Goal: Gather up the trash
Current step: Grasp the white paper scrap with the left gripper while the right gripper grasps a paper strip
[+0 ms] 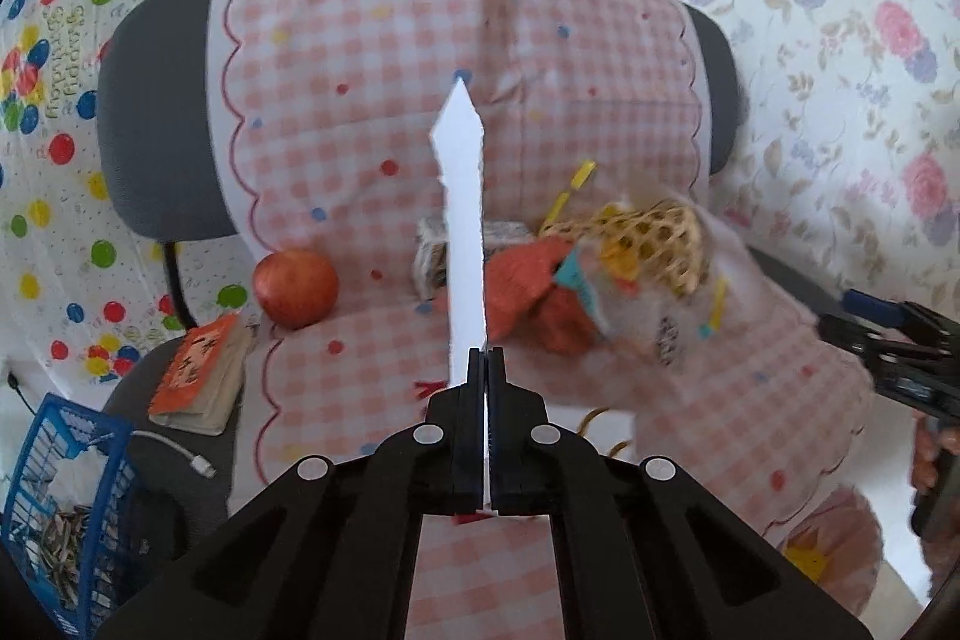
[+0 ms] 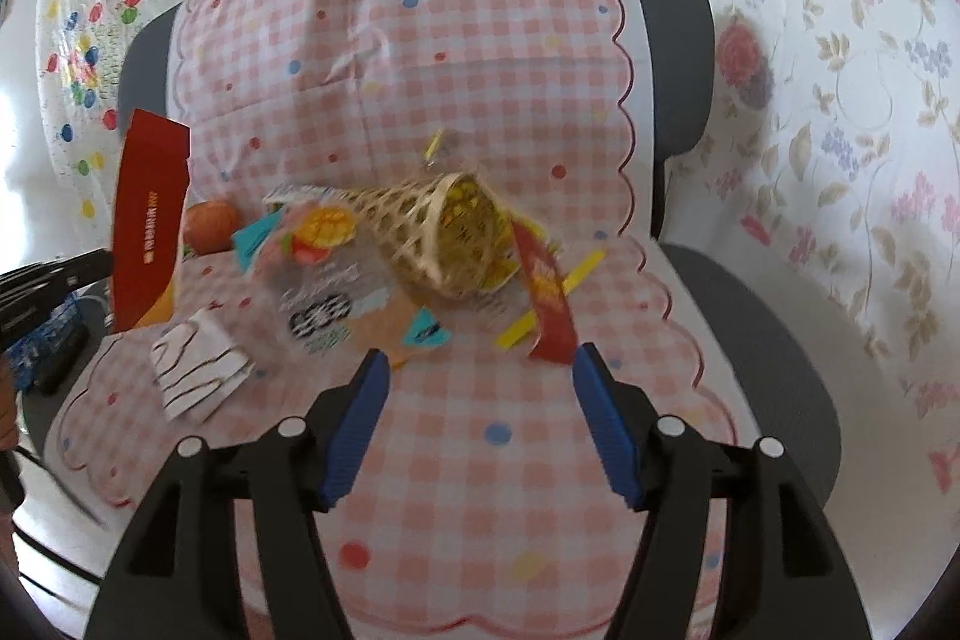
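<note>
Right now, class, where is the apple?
In the left wrist view the apple sits on the left of the chair seat's checked cover, between the orange booklet and the wrapper pile; the right wrist view shows it behind the held red wrapper.

The left tool [image 1: 486,364] is showing matte black angular arms with four round silver screws. The right tool [image 2: 477,370] is wearing ribbed blue pads [image 2: 354,436] on black fingers, silver screws glinting at four and eight o'clock.

Red card [image 2: 150,220], left of frame: a line of gold print, too small to read. Orange booklet [image 1: 195,376], lower left: dark characters, illegible. Balloon-print sheet [image 1: 60,58], left edge: lettering unreadable.
</note>
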### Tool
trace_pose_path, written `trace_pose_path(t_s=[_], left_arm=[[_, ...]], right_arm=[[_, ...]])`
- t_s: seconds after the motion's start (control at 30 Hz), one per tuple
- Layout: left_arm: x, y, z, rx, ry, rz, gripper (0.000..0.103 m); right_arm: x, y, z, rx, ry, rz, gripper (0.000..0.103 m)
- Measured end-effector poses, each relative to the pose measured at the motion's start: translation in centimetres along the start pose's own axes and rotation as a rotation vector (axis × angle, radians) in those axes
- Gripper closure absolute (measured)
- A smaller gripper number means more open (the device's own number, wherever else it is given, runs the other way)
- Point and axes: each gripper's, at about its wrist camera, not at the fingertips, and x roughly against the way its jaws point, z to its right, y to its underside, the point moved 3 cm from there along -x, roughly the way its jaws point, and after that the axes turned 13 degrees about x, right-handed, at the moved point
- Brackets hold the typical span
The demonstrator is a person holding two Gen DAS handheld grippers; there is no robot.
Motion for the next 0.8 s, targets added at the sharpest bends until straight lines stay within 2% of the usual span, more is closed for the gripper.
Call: trace_pose_path(t_s=[0.3,0.37,0.63,0.67,0.7,0.73,0.77,0.8], left_arm=[[-2.5,-1.0,1.8,-0.015,-0.002,0.005,0.102],[-2.9,-1.1,1.6,-0.003,-0.002,0.002,0.102],[-4.5,-1.1,0.8,0.023,-0.006,-0.022,0.103],[-4.7,-0.9,0.7,0.020,-0.006,-0.033,0.102],[-5.0,-0.6,0.7,0.017,-0.011,-0.044,0.101],[-5.0,-0.4,0.6,0.015,-0.009,-0.048,0.099],[-5.0,0.0,0.7,0.010,-0.006,-0.057,0.092],[-4.9,0.5,0.7,0.000,0.002,-0.065,0.080]], right_arm=[[-5.9,-3.1,0.5,0.067,0.006,-0.014,0.070],[-7.3,-3.9,0.6,0.080,0.012,-0.019,0.073],[-11.4,-5.2,0.6,0.127,0.047,-0.072,0.074],[-11.4,-5.1,0.6,0.131,0.055,-0.070,0.084],[-11.3,-5.1,0.6,0.135,0.071,-0.068,0.097],[-11.2,-5.0,0.7,0.133,0.093,-0.065,0.098],[-11.1,-5.0,0.9,0.127,0.098,-0.063,0.099],[-10.9,-4.9,1.1,0.115,0.101,-0.060,0.100]])
